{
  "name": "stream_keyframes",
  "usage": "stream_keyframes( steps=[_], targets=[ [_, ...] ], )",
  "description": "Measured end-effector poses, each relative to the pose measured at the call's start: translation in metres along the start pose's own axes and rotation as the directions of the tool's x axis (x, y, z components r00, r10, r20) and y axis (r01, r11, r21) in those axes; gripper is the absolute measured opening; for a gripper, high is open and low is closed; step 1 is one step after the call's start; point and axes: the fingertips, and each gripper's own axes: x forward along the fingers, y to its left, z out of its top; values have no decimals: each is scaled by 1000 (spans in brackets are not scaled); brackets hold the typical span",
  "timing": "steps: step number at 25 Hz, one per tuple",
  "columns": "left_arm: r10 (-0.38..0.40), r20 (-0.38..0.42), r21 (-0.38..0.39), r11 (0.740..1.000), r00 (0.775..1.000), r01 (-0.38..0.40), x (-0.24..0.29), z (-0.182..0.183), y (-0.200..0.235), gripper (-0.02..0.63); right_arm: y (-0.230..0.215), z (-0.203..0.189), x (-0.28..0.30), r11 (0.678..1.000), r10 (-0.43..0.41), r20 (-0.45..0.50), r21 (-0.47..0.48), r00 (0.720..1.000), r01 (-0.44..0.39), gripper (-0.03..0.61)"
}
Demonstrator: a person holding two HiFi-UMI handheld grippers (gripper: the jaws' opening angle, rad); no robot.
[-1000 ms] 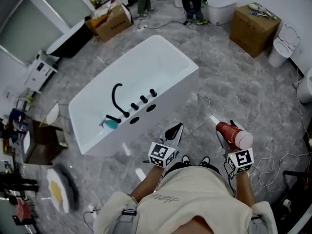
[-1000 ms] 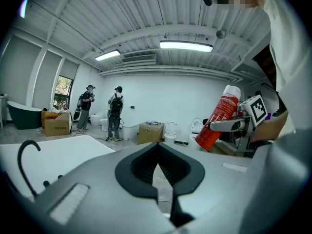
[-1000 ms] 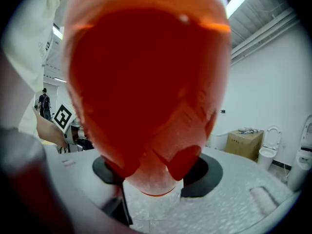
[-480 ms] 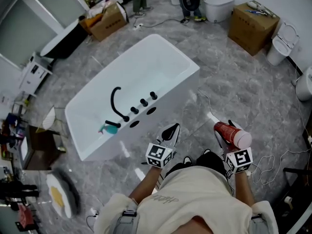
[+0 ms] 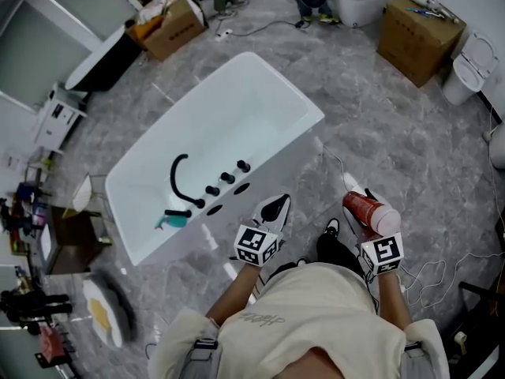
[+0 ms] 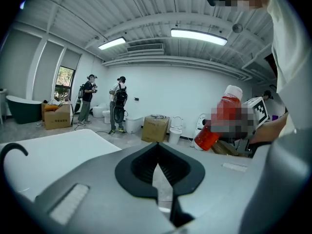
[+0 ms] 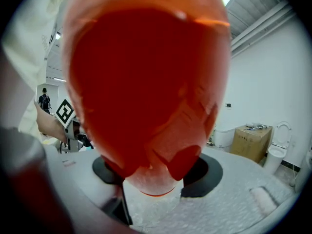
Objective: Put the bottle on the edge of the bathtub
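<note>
- Carrying is as far as the task has got. The right hand-held gripper [image 5: 361, 205] is clamped on the red bottle [image 5: 369, 211], holding it clear of the floor in front of the person and well apart from the bathtub [image 5: 309, 125].
- No part of the placing is done. Judging from this, the bottle has to travel toward 10 o'clock to the tub's edge, be stood there and be released.
- The left hand-held gripper [image 6: 159, 173] has its jaws together on nothing.
- Only the head view shows the stretch of floor between bottle and tub, and the black faucet [image 5: 178, 172] on the rim.
- The right gripper view shows the jaws pressed on the bottle, which fills the frame and hides the tub.
- The left gripper view alone shows the bottle side-on at 2 o'clock, pale cap uppermost, with two standing people [image 6: 118, 104] far off at 10 o'clock.
</note>
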Motion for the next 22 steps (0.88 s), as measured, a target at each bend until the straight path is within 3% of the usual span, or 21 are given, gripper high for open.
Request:
stream_keyframes(
  steps=[8, 22],
  targets=[
    [47, 37, -20, 999, 998, -47, 52, 46, 22, 11, -57, 18, 47, 998, 37, 10, -42, 999, -36, 285],
    [141, 11, -108, 984, 990, -139, 73, 37, 57, 11, -73, 6, 111, 985, 144, -100, -79, 985, -152, 285]
  ],
)
